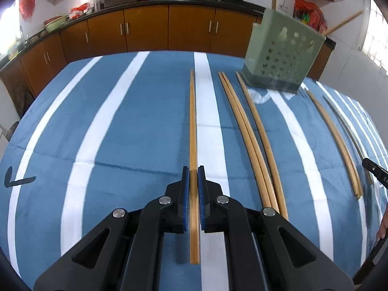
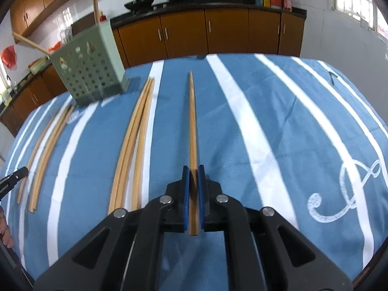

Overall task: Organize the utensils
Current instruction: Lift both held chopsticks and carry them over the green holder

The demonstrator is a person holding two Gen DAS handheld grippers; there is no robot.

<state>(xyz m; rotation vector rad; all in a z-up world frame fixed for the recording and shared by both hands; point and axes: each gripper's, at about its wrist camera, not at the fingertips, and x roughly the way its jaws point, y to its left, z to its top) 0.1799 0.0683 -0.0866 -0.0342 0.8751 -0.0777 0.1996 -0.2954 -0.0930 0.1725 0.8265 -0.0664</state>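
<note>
Wooden chopsticks lie in rows on a blue and white striped cloth. My left gripper (image 1: 193, 169) is shut on a pair of chopsticks (image 1: 192, 121) that points away along the cloth. My right gripper (image 2: 193, 168) is shut on another pair of chopsticks (image 2: 192, 121). A green perforated utensil holder (image 1: 282, 53) stands at the far right in the left wrist view and at the far left in the right wrist view (image 2: 89, 72), with two chopsticks sticking out of its top. More chopsticks (image 1: 254, 140) lie between the two grippers.
The striped tablecloth (image 1: 121, 121) covers the whole table. Loose chopsticks (image 2: 131, 145) lie left of my right gripper, and more (image 2: 46, 150) lie farther left. Brown kitchen cabinets (image 1: 145, 31) and a counter with woks stand behind the table.
</note>
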